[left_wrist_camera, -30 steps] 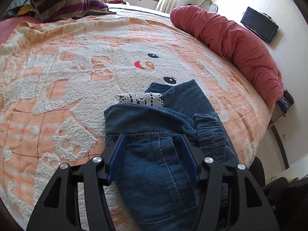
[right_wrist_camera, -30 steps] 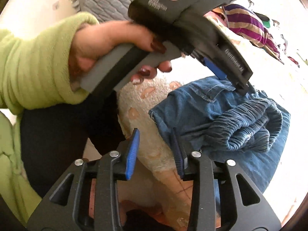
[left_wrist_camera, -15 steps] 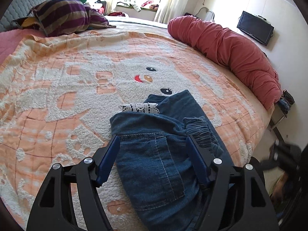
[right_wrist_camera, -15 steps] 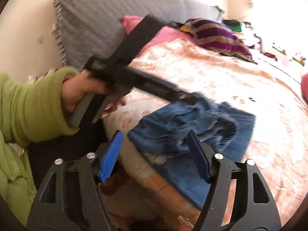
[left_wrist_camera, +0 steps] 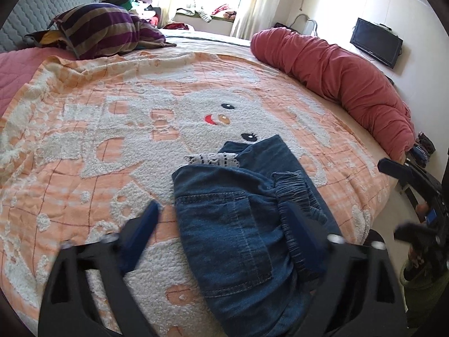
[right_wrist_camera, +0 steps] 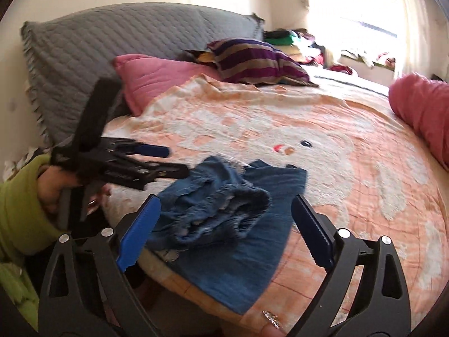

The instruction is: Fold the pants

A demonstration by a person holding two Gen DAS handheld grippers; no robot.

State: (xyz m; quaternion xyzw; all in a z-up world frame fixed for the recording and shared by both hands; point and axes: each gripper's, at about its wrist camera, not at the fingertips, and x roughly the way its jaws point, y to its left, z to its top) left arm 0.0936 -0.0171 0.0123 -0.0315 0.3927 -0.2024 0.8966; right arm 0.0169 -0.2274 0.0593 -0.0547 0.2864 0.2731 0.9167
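Note:
The blue denim pants lie folded into a small bundle near the bed's front edge, with a white lace hem showing at the far end. They also show in the right wrist view. My left gripper is open and empty, held just above the bundle. My right gripper is open wide and empty, drawn back from the bed's edge. The left gripper also appears in the right wrist view, and the right gripper shows at the right edge of the left wrist view.
An orange and white bear blanket covers the bed. A rolled red duvet lies along the far right. A striped pillow, a pink pillow and a grey headboard are at the head. A TV hangs on the wall.
Both grippers opened wider and pulled back from the pants. The right gripper swung away from the bed's edge. The pants stayed in place.

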